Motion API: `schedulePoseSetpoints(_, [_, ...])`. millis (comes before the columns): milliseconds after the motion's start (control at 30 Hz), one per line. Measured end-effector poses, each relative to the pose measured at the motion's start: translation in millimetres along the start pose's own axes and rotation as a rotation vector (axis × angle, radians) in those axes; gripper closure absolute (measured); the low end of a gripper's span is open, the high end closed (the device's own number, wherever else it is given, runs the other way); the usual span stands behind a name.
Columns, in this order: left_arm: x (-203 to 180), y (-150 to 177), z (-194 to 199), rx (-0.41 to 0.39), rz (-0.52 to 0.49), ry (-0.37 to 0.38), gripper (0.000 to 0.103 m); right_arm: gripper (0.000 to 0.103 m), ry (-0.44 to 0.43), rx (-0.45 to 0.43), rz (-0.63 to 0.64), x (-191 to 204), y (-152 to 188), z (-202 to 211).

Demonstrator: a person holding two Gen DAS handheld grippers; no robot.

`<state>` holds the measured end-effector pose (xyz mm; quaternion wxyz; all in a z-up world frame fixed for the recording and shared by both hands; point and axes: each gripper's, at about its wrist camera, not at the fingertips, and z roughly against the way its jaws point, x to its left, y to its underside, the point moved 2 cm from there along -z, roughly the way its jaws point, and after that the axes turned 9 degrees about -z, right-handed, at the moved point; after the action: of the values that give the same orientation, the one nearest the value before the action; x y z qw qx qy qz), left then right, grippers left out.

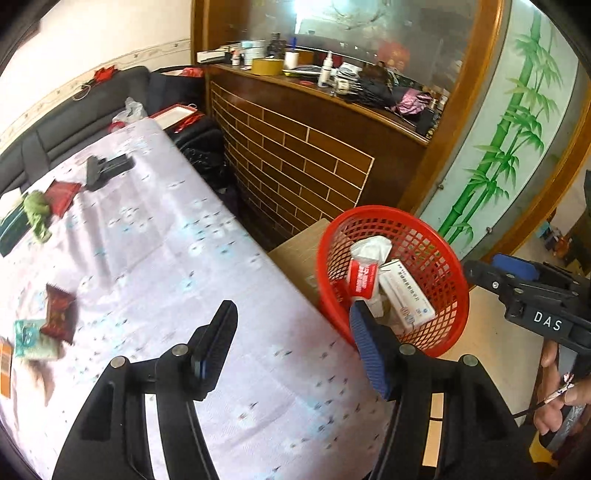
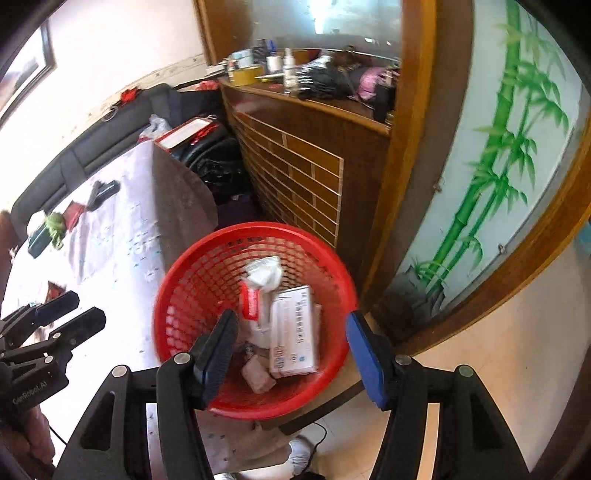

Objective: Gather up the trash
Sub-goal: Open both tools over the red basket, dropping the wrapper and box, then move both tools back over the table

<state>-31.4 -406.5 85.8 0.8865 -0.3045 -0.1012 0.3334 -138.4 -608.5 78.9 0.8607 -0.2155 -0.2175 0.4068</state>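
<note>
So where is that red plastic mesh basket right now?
The red plastic mesh basket sits just off the table's right edge, below the brown tiled cabinet, holding a white box and wrappers.

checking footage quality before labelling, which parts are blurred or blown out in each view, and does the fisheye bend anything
Left wrist view: snack wrappers on the tablecloth smear with motion blur; red basket fairly sharp; wooden frame bows with the fisheye. Right wrist view: softer overall, the basket rim is blurred, glare whitens the glass, and the bamboo panel curves.
</note>
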Motion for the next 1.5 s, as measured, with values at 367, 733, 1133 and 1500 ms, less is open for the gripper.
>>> schedulePoseSetpoints(367, [42.5, 38.4, 32.1, -0.01, 0.061, -0.05, 0.041, 0.036, -0.021, 0.009, 0.085, 58.7, 19.9, 2.0])
schedulePoseSetpoints(733, [78.1, 69.1, 54.8, -0.016, 0.128, -0.079, 0.041, 0.036, -0.049, 0.028, 0.183, 115.6, 43.9, 5.5])
schedulePoseSetpoints(1133, [121.2, 104.2, 76.9, -0.028, 0.227, -0.116, 0.041, 0.036, -0.058, 0.04, 0.302, 171.8, 66.1, 7.9])
schedulePoseSetpoints(1500, [153.0, 125.6, 94.6, -0.046, 0.293, -0.147, 0.041, 0.036, -0.074, 0.031, 0.415, 217.3, 81.7, 13.5])
